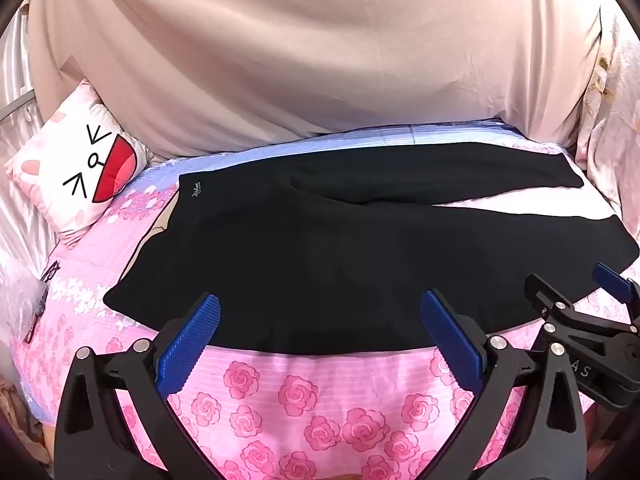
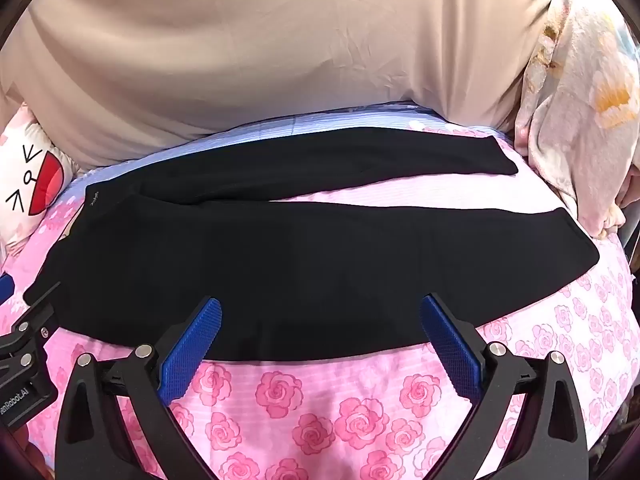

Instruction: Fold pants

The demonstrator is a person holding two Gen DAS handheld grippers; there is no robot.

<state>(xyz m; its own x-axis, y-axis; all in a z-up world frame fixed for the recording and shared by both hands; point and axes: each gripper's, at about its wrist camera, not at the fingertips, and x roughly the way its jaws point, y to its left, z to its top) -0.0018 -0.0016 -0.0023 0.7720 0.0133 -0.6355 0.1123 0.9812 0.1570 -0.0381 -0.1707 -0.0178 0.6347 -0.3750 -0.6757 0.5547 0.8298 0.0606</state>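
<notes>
— Pants [image 1: 304,264], black, and neither claw has hold of them, am I right?

— Right. In the left wrist view the left gripper [image 1: 320,320] stands wide, its blue pads [image 1: 192,344] spread apart at the bottom of the frame, tips over the near edge of the cloth with nothing between them. The right gripper [image 2: 320,324] is just as wide in its own view, empty too. You can see it from the side at the lower right of the left view, near the hem end.

— So where do the pants lie?

— Flat across the middle of both frames on the pink rose bedsheet [image 1: 304,400], waistband [image 1: 184,188] toward the left, both legs running right. The far leg [image 2: 360,160] splays away from the near leg [image 2: 400,248], with a wedge of sheet showing between them.

— Nothing folded, then?

— I'd judge not. This looks like the very start: both claws poised at the near edge, ready for a first grasp.

— And the next move?

— Probably pinch the near leg's long edge at two spots and carry it over onto the far leg. The pads need to get under that thin cloth without bunching the sheet. The cat-face pillow [image 1: 76,168] at the upper left and the beige curtain [image 1: 320,52] behind sit well clear.
</notes>
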